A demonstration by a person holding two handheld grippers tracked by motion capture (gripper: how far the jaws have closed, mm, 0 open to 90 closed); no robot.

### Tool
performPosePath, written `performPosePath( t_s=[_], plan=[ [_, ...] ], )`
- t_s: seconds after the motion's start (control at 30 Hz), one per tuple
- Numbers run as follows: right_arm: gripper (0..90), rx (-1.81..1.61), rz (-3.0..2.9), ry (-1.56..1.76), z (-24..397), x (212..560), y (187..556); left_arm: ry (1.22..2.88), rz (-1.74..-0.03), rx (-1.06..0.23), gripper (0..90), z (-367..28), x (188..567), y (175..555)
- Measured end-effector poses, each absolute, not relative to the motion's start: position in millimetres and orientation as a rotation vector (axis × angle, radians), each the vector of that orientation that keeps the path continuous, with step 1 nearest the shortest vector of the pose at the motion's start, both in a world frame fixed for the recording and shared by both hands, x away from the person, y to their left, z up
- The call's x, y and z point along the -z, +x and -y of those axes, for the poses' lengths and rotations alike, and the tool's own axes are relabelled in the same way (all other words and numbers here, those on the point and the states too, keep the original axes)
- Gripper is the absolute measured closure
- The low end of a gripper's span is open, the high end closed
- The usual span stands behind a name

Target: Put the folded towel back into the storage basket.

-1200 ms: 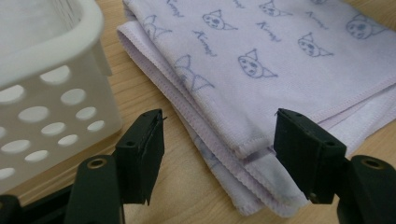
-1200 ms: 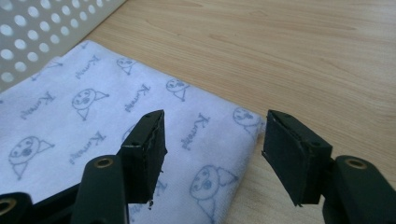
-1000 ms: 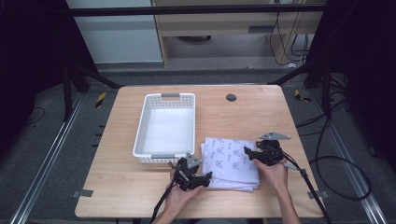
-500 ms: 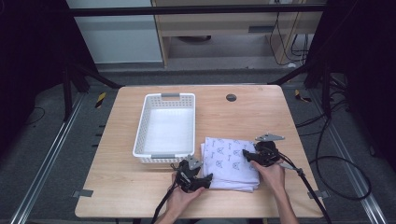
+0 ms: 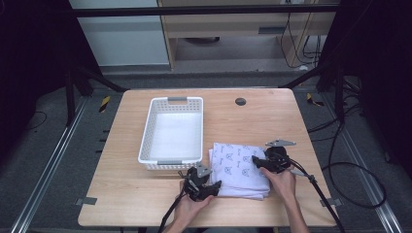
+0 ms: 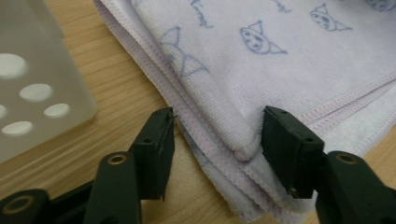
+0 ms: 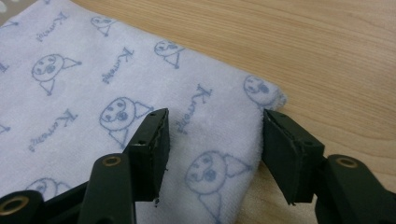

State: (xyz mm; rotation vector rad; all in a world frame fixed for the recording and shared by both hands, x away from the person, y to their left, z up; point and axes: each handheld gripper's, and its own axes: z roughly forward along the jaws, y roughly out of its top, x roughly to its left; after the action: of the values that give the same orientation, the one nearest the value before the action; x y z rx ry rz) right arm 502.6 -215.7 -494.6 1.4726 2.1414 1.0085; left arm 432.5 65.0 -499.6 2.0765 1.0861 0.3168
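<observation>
Folded towel (image 5: 241, 169) lies on the wooden table (image 5: 121, 204), near the front edge, just right of the white perforated basket (image 5: 171, 133) and close beside its near right corner; white cloth with pale blue cat-face print and script, several layers stacked, edges hemmed in lilac. My left gripper (image 5: 210, 187) sits at the towel's near left corner, low to the table. In the left gripper view (image 6: 217, 140) its jaws have just been closing and now straddle that corner: the right pad looks to be against the folded edge, the left pad stands apart from the cloth with bare wood showing in the gap, so I read it as not yet pinching, jaws partly open around the corner. The basket's wall shows blurred at the left of that view. My right gripper (image 5: 257, 162) is at the towel's right edge, roughly mid-length, hand behind it, cable trailing off toward the table's right front. In the right gripper view (image 7: 215, 140) the jaws stand apart over the cloth, one over the printed face, the other just past the right edge above bare table; pads are clear of the cloth on both sides, nothing clamped. Basket holds nothing I can see.
</observation>
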Motion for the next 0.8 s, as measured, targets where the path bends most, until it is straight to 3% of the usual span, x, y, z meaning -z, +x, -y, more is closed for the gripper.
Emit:
performPosePath(
  t_s=[0.5, 0.8],
  plan=[
    [44.8, -1.014, -2.128, 1.541, 216.0, 495.4, 503.5, 2.092, -1.059, -0.270, 63.0, -62.8, 497.3, 431.4],
    [66.5, -1.064, -2.144, 1.548, 214.6, 494.0, 502.0, 2.088, -1.032, -0.302, 72.5, -61.1, 496.8, 428.0]
  ],
)
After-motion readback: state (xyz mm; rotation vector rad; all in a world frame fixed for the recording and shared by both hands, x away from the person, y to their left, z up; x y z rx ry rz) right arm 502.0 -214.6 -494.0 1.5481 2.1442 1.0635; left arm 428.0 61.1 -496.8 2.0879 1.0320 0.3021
